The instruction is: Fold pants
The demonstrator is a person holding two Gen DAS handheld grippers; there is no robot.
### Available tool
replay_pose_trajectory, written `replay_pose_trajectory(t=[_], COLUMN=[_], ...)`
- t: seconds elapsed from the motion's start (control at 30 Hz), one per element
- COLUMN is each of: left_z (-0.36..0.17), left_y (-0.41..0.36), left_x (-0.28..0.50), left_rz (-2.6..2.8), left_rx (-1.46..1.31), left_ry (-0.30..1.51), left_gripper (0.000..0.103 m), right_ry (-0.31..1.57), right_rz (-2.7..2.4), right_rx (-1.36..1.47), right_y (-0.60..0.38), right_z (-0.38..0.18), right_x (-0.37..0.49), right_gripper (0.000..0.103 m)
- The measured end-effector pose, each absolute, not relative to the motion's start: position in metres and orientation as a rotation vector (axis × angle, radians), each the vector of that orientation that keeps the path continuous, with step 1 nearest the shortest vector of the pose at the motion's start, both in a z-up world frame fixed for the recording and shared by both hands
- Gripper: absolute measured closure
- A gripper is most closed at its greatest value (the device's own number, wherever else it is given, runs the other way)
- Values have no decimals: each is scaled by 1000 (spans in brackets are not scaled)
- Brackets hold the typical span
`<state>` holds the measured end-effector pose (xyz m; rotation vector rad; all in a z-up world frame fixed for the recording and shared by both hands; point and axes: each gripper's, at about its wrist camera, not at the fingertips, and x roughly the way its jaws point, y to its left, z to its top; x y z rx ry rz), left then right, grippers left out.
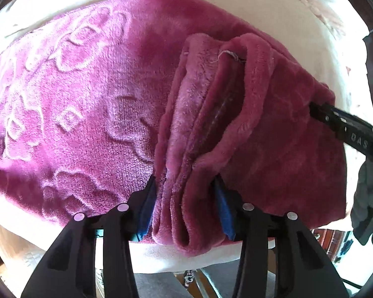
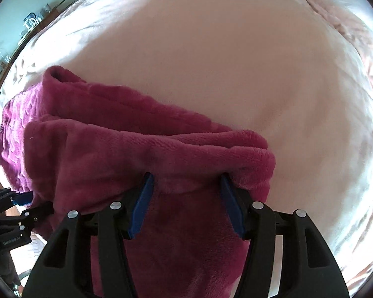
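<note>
**Both grippers pinch the near edge of the pink fleece pants on the bed**

The pants (image 1: 92,104), a plush magenta fleece with an embossed pattern, lie on a pale cream bed (image 1: 191,250) near its near edge. In the left wrist view the left gripper (image 1: 186,206) has its blue-padded fingers (image 1: 146,208) set on either side of a thick bunch of gathered folds, which fills the gap between them; the fingers pinch this bunch at the near edge of the cloth. To the right in that view, the right gripper (image 1: 340,126) reaches in and meets the right edge of the fabric.

In the right wrist view the right gripper (image 2: 186,206) has its fingers (image 2: 143,206) either side of a rolled, doubled-over edge of the pants (image 2: 126,154), with cloth filling the space between them and draping down toward the camera. The left gripper (image 2: 22,203) shows at the far left, touching the cloth's left side. Beyond the pants the bed (image 2: 236,62) stretches away, smooth, with a rumpled pale blanket (image 2: 340,17) at the far right.
</note>
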<state>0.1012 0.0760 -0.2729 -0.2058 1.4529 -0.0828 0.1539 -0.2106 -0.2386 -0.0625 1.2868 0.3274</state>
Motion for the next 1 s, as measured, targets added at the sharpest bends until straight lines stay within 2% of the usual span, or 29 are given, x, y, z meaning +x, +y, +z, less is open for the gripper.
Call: replay_pose_trajectory(t=[0.4,0.53,0.67,1.0], left_z=[-215,-234,-260,-275], left_y=[72,65,70,59], left_x=[150,178,190,203], left_rz=[-120,-105,-64,-88], left_rx=[-224,-163,-158,-117], left_ry=[1308,1330,1367,1359], left_gripper=[57,57,50,46], right_ry=[1262,1278,1307,1390], right_rz=[350,363,371,354], right_rx=[-10,-8,-33,-151], right_y=[-227,-224,-236,-238], right_z=[-196,-188,-188,-241], right_x=[103,82,57,32], right_gripper=[45,45,45,45])
